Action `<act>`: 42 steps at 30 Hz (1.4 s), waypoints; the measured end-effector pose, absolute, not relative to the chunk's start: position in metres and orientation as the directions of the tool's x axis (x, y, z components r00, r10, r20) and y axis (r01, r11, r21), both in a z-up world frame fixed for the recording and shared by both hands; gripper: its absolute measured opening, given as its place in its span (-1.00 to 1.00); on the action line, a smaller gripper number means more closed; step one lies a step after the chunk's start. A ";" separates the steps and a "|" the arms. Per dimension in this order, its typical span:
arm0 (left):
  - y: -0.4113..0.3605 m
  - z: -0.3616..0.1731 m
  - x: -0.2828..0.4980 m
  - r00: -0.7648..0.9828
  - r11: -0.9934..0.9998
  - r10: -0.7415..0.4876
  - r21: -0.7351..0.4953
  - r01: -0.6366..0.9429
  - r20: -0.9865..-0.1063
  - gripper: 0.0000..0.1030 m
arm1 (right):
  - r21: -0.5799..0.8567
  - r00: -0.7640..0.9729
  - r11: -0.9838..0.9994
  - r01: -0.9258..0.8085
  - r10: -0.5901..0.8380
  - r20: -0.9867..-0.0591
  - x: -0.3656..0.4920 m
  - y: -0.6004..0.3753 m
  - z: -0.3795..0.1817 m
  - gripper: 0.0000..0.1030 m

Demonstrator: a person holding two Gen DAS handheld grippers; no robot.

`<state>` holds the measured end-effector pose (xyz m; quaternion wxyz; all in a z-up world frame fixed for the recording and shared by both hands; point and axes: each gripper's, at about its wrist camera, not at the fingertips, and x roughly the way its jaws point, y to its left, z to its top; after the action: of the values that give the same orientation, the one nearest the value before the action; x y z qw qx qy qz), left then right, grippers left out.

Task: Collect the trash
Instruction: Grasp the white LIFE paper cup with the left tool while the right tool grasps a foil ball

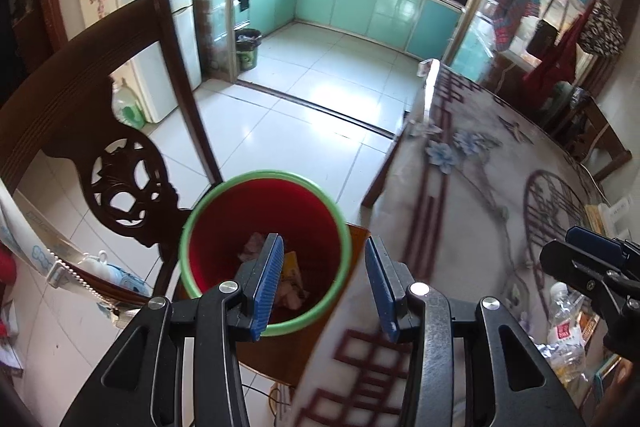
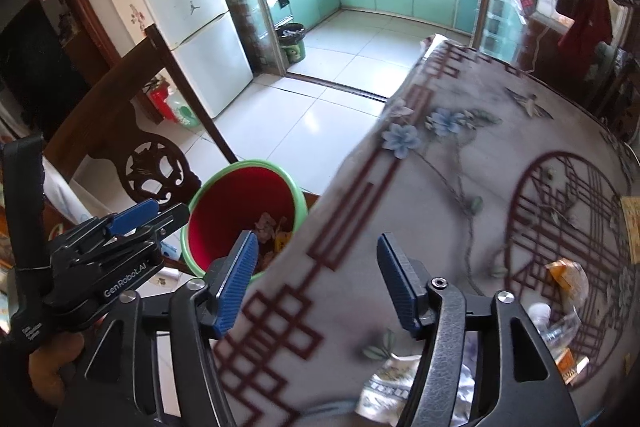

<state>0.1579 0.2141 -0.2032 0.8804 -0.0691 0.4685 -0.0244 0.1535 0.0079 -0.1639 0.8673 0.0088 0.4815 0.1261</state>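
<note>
Both grippers gape wide, holding nothing. The left gripper [image 1: 324,281] hangs over the red bin [image 1: 264,223] of scraps; the right gripper [image 2: 314,283] hovers above the table [image 2: 460,187].

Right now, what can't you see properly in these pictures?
- Trash deep in the red bin: left view, a jaw covers part of it.
- Clear bottle: left view, the right gripper overlaps it.
- Crumpled wrapper: right view, hidden behind a jaw.
- Tablecloth pattern: blurred.
</note>
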 end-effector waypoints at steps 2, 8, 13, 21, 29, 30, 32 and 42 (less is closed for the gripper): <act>0.199 -0.202 0.155 0.558 0.990 -0.119 -0.144 -0.001 -0.821 -0.21 | 0.139 0.506 0.972 -0.192 0.219 -0.834 0.147 -0.007 -0.164 0.23; 0.143 -0.196 0.146 0.554 0.986 -0.163 -0.143 0.080 -0.816 -0.21 | 0.126 0.504 0.985 -0.116 0.167 -0.847 0.124 -0.066 -0.167 0.24; 0.098 -0.196 0.136 0.531 0.978 -0.206 -0.155 0.140 -0.822 -0.21 | 0.103 0.492 0.994 -0.029 0.104 -0.865 0.103 -0.124 -0.172 0.25; 0.033 -0.233 0.107 0.356 0.944 -0.302 -0.226 0.241 -0.884 -0.19 | 0.116 0.447 0.986 0.120 0.050 -0.893 0.079 -0.203 -0.190 0.26; -0.017 -0.284 0.082 0.176 0.929 -0.279 -0.220 0.297 -0.944 -0.15 | 0.138 0.429 0.985 0.102 0.081 -0.899 0.073 -0.219 -0.198 0.30; -0.020 -0.289 0.079 0.158 0.927 -0.281 -0.226 0.298 -0.946 -0.06 | 0.138 0.425 0.986 0.091 0.087 -0.901 0.073 -0.219 -0.199 0.32; -0.026 -0.296 0.077 0.149 0.930 -0.268 -0.215 0.296 -0.952 0.10 | 0.138 0.418 0.989 0.062 0.099 -0.903 0.074 -0.218 -0.201 0.35; -0.013 -0.291 0.082 0.232 0.949 -0.290 -0.247 0.196 -0.929 -0.25 | 0.085 0.318 0.982 -0.170 0.136 -0.938 0.078 -0.186 -0.215 0.37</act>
<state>0.0818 -0.0128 -0.2914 0.7840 -0.0391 0.5999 -0.1548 0.0783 -0.1860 -0.2152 0.8115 -0.0144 0.5765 0.0943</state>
